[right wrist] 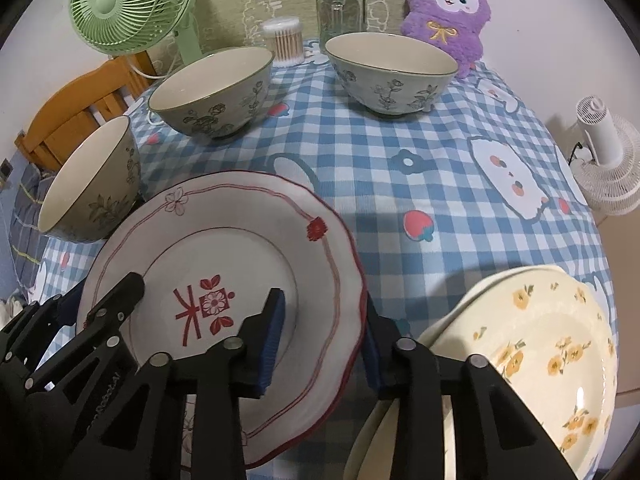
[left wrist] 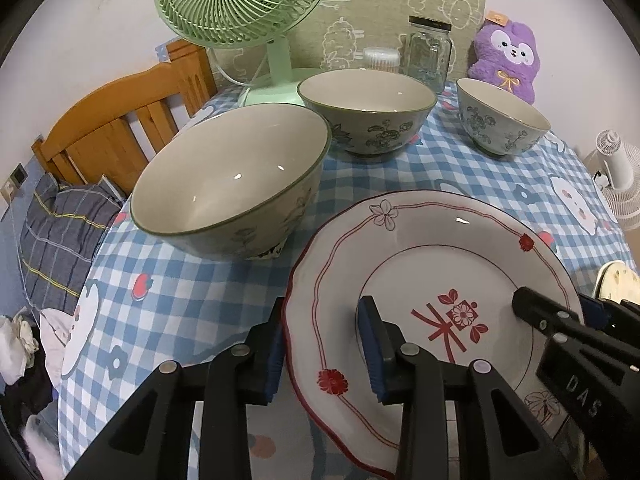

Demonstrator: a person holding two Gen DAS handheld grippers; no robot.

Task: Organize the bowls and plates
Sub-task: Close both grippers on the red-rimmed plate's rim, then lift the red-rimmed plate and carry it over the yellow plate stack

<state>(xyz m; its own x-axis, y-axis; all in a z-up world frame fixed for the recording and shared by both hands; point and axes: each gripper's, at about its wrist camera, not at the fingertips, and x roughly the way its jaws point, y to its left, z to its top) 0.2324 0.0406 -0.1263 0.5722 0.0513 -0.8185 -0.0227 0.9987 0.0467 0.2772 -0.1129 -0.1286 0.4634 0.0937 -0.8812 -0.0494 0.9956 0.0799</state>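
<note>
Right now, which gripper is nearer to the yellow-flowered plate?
Right. The right gripper straddles the right rim of the red-patterned plate, directly beside the yellow-flowered plate. The left gripper straddles that plate's opposite rim, on the far side from the yellow one.

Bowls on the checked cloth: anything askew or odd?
Yes. The nearest grey floral ceramic bowl, at the table's left edge beside the red-trimmed white plate, is tipped on its side, mouth facing left. The other two floral bowls stand upright.
</note>
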